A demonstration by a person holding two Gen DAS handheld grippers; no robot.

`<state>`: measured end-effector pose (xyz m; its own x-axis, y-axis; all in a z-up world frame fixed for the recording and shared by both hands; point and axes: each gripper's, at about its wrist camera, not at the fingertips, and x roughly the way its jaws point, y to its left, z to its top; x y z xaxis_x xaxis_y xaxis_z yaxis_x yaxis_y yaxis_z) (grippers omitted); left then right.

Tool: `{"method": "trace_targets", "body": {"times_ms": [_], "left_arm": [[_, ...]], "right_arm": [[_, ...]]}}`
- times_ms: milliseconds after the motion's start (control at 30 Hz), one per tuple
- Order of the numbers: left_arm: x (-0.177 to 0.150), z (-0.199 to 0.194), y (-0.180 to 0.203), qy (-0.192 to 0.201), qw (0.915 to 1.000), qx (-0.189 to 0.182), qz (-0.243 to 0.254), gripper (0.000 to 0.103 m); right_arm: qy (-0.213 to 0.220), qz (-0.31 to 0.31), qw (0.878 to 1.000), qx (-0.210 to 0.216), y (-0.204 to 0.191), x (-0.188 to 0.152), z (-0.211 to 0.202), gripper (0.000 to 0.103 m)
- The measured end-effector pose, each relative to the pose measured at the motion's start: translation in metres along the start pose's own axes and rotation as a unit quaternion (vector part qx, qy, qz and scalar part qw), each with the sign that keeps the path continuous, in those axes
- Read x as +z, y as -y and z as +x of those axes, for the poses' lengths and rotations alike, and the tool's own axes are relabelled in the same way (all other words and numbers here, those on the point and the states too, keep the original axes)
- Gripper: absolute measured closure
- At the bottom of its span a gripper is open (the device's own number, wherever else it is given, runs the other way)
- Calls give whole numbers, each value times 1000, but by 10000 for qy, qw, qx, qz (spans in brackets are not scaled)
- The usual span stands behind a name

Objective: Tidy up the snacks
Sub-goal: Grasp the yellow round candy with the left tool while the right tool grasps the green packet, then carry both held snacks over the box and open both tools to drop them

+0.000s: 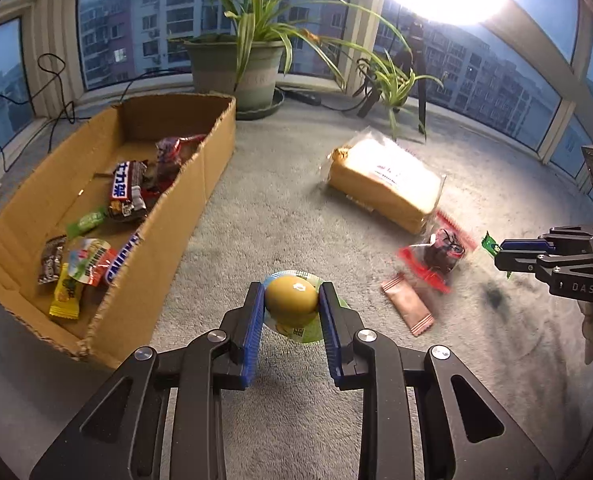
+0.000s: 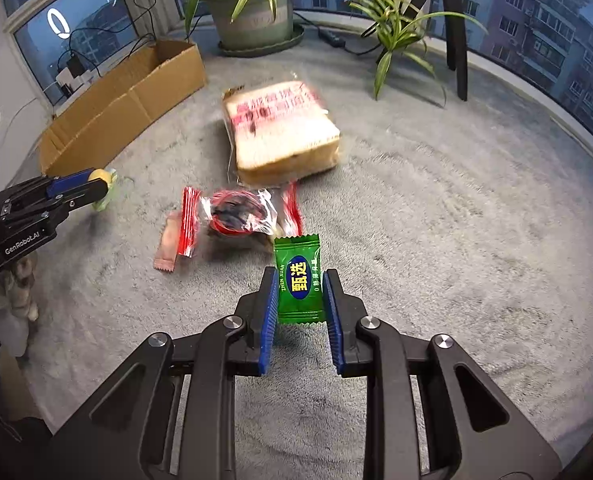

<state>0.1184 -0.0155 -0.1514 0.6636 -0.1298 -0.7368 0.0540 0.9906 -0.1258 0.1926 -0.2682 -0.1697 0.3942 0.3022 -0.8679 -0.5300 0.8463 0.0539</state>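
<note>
The box [image 1: 108, 216], left of the left tongs [image 1: 292, 300], holds bars and candies. Those tongs are clamped on a jelly cup [image 1: 292, 298]; the right tongs [image 2: 300, 292] grip a green candy [image 2: 299, 282]. Ahead of both — bread [image 2: 280, 136], a red packet [image 2: 236, 212], a pink sachet [image 2: 168, 246] on carpet [image 2: 436, 240].

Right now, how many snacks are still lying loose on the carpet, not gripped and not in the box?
3: the bagged bread, the red-wrapped snack in front of it, and the pink sachet beside that. None looks hidden.
</note>
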Motion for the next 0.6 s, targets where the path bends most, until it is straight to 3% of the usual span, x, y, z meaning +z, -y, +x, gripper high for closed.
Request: {"method": "trace_targets", "body": {"times_ms": [300,600], "left_arm": [[7,-21,-11,226,9997,-77,-73,77],[22,-45,-43,462,9988,-3,-174,77]], "right_arm": [[273,75,9996,-21,-7,17,-23,80],[629,-31,9979,178,-44,61,-32,80]]}}
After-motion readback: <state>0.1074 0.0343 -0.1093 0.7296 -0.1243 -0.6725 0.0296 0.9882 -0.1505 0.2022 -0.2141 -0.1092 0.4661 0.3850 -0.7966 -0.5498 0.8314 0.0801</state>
